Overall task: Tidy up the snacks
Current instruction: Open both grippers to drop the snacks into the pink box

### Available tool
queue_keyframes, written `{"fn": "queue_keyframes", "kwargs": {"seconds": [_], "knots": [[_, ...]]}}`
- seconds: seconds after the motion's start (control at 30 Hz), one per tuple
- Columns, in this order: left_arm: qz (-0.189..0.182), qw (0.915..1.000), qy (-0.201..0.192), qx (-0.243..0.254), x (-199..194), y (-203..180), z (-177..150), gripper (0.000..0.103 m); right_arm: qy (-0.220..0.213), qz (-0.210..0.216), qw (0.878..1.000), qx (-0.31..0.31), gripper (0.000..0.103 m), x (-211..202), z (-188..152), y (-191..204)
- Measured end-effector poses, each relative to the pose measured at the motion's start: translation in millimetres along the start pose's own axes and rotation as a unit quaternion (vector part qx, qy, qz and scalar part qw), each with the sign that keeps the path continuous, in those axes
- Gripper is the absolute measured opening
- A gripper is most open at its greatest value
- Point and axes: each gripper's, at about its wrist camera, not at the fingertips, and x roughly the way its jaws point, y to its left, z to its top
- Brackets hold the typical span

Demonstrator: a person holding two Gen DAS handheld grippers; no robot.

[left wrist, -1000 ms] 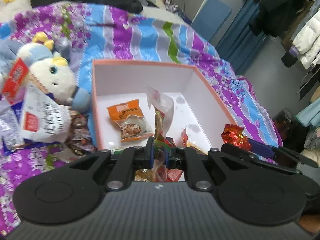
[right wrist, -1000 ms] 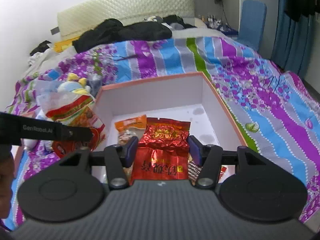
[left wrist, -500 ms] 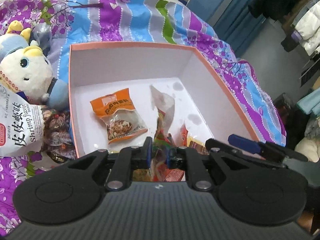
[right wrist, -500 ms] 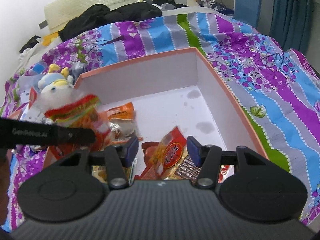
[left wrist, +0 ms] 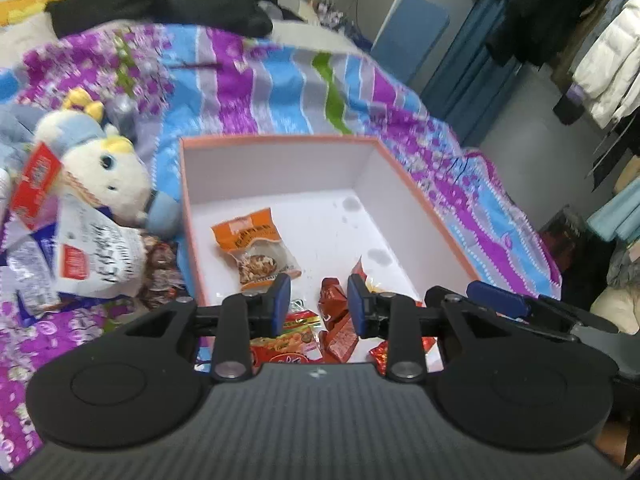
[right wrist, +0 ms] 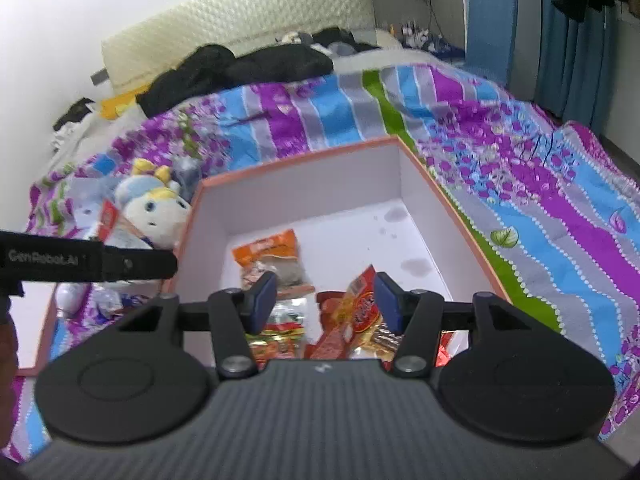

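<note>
An open box with an orange rim point(left wrist: 416, 192) point(right wrist: 452, 216) sits on the bed. Inside lie an orange nut packet point(left wrist: 256, 246) point(right wrist: 268, 258) and a heap of red and yellow snack packets point(left wrist: 332, 328) point(right wrist: 352, 320) at the near end. My left gripper point(left wrist: 319, 306) is open and empty above the heap. My right gripper point(right wrist: 325, 300) is open and empty above the same heap. A white shrimp-flavour bag point(left wrist: 96, 256) and other loose packets lie on the bed left of the box.
A plush toy point(left wrist: 100, 172) point(right wrist: 152, 208) leans against the box's left side. The striped floral bedspread point(right wrist: 540, 208) surrounds the box. Black clothes point(right wrist: 248, 68) lie near the headboard. The bed's right edge drops to the floor by hanging clothes point(left wrist: 600, 60).
My left gripper has opened and let its clear packet fall into the box. My right gripper released the red foil packet earlier and stays open. Both have pulled back a little.
</note>
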Motion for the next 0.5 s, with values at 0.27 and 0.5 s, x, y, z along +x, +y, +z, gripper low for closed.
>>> {"fn": "queue_keyframes", "kwargs": {"seconds": [0.27, 0.5], "knots": [[0.013, 0.9985, -0.053, -0.010, -92.9, -1.2, -29.3, 0.036, -0.039, 0.021, 0.999, -0.011, 0.056, -69.0, -11.7, 29.4], [0.025, 0.9964, -0.077, -0.025, -155.8, 6.1, -76.9, 0.036, -0.064, 0.038, 0.997, -0.022, 0.056, -119.7, -34.3, 54.3]]}}
